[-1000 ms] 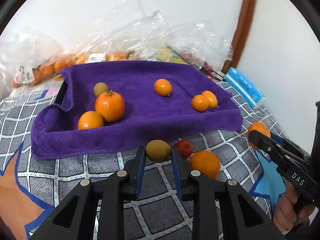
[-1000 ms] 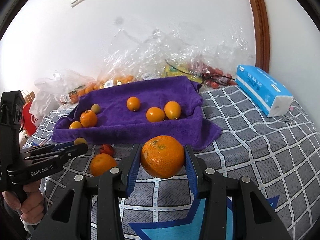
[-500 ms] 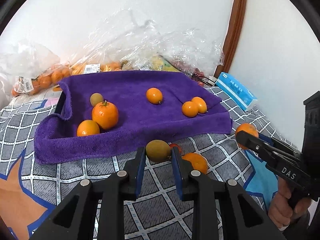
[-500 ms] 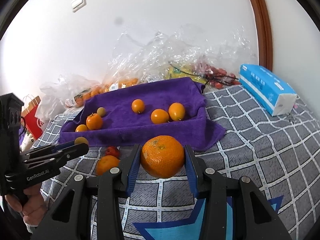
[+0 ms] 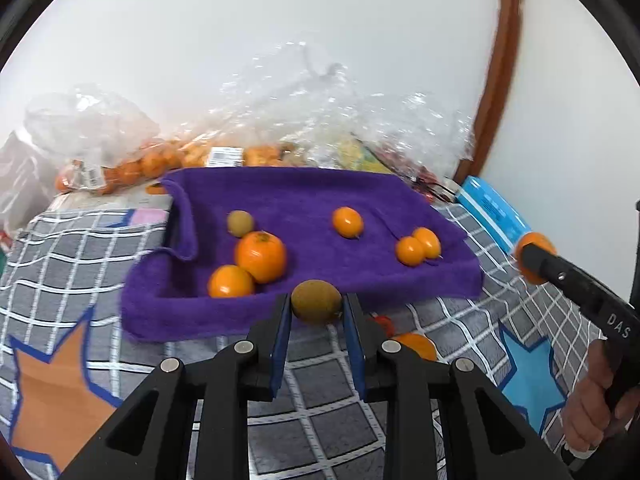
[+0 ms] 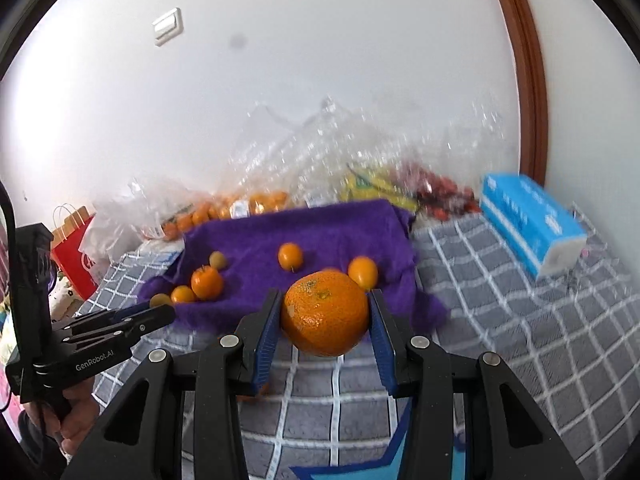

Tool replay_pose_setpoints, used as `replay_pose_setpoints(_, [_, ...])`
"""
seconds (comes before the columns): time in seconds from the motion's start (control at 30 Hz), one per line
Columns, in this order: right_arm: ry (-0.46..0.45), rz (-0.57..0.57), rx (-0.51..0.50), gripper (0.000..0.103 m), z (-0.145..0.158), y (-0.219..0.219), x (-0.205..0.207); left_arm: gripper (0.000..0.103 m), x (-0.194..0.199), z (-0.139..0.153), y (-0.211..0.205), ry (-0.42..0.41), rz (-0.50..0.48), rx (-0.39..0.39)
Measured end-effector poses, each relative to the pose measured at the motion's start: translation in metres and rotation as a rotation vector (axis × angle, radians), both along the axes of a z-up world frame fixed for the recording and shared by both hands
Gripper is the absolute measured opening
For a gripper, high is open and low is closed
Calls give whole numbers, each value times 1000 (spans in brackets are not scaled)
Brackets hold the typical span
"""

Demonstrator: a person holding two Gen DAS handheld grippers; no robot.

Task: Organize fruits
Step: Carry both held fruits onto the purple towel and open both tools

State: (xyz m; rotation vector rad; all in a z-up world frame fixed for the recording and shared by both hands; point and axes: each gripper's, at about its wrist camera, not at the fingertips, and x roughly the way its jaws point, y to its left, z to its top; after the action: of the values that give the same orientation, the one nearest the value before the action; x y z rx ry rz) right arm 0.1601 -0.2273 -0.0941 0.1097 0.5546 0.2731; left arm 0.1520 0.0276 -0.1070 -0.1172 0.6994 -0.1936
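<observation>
Two grippers hang above the checked bedspread point(image 5: 80, 248), each carrying fruit. Left gripper point(image 5: 316, 312) has its jaws clamped on a brown-green kiwi point(image 5: 316, 301); right gripper point(image 6: 325, 320) has its jaws clamped on a big orange point(image 6: 324, 314). Just beyond them, six small fruits lie on the purple towel point(image 5: 300, 196).

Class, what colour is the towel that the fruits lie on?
Purple. The towel shows best in the left wrist view.
</observation>
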Motion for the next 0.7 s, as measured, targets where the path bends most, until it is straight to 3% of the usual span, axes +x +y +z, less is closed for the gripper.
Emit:
replay_pose_setpoints(0.37, [-39, 11, 18, 42, 34, 11, 48, 25, 16, 45, 36, -33, 101, -7])
replay_pose_setpoints(0.7, [-34, 5, 33, 42, 40, 14, 87, 25, 51, 53, 63, -35, 172, -64])
